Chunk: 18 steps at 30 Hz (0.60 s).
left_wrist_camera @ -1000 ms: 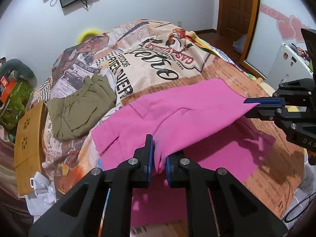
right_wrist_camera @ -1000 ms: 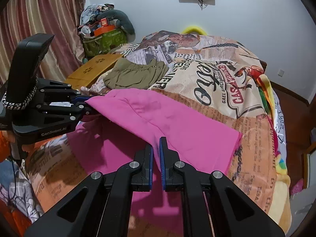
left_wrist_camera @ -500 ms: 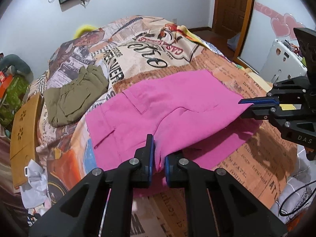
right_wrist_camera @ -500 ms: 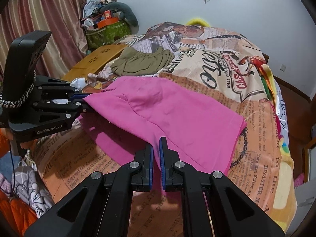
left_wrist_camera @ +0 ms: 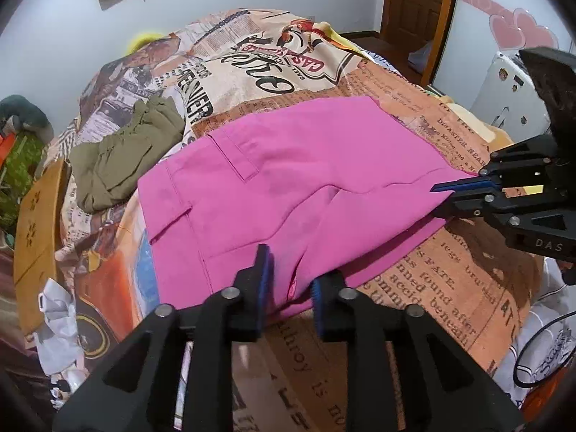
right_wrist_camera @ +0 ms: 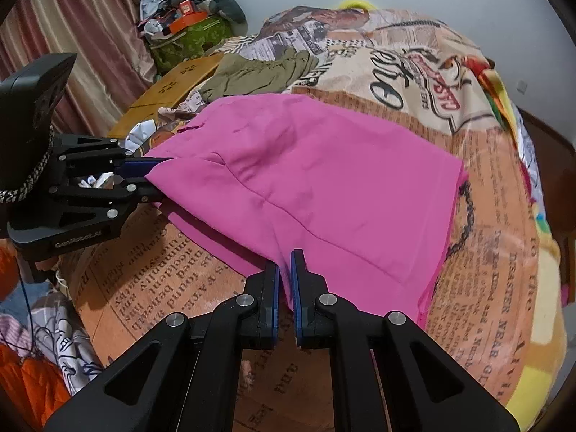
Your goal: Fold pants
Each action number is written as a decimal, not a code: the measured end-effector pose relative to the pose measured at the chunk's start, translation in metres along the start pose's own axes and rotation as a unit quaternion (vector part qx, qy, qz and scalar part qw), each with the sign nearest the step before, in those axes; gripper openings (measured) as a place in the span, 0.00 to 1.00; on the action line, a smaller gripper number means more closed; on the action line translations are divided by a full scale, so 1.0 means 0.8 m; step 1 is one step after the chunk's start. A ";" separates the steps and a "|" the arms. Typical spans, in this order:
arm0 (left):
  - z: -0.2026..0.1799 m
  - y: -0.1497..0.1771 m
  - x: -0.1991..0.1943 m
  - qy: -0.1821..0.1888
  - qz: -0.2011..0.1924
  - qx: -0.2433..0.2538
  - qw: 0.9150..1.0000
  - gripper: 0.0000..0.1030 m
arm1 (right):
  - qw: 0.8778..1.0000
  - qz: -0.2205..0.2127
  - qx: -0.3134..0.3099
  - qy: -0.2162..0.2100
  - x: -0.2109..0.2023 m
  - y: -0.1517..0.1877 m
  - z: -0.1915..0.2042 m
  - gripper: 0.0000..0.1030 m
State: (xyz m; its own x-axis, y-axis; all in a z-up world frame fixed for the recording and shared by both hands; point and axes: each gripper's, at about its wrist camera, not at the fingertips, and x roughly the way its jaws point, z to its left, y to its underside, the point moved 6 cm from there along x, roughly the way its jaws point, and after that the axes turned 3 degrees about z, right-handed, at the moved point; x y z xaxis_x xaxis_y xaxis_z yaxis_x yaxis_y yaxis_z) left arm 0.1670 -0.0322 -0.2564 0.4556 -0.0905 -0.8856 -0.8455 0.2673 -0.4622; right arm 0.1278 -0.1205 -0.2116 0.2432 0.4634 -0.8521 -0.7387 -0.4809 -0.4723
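Beside pink pants (left_wrist_camera: 288, 180), olive garment (left_wrist_camera: 122, 158), possibly shorts, on bedspread (left_wrist_camera: 450, 288).

The pink pants (left_wrist_camera: 288, 180) cover the middle of the bed (left_wrist_camera: 450, 288). Bare bedspread lies open along their near edge and past their far side. An olive garment (left_wrist_camera: 122, 158) is heaped just beside the waistband, and a wooden board (left_wrist_camera: 36, 223) lines that bedside. Beyond the opposite bed edge stands a white appliance (left_wrist_camera: 511, 86).
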 end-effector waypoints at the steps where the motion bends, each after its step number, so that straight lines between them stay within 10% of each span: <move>1: 0.000 0.001 0.000 0.001 0.001 -0.001 1.000 0.34 | 1.000 0.001 0.003 -0.001 0.000 0.002 -0.001 0.05; 6: 0.001 0.011 -0.003 0.004 0.002 -0.006 1.000 0.54 | 1.000 0.013 0.021 -0.005 0.000 0.007 -0.003 0.14; 10: 0.005 0.017 -0.008 0.009 0.005 -0.015 1.000 0.58 | 1.000 0.008 0.031 0.003 -0.006 0.009 -0.004 0.47; 18: 0.038 0.027 -0.035 -0.002 -0.006 -0.060 0.998 0.68 | 0.999 -0.013 0.047 0.014 -0.028 0.010 -0.010 0.47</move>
State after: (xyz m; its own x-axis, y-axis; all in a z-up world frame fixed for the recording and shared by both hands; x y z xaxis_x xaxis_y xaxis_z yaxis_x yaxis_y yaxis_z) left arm 0.1443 0.0050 -0.2402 0.4672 -0.0882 -0.8798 -0.8670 0.1497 -0.4754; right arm 0.1216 -0.1408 -0.1981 0.2801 0.4525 -0.8466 -0.7876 -0.3959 -0.4721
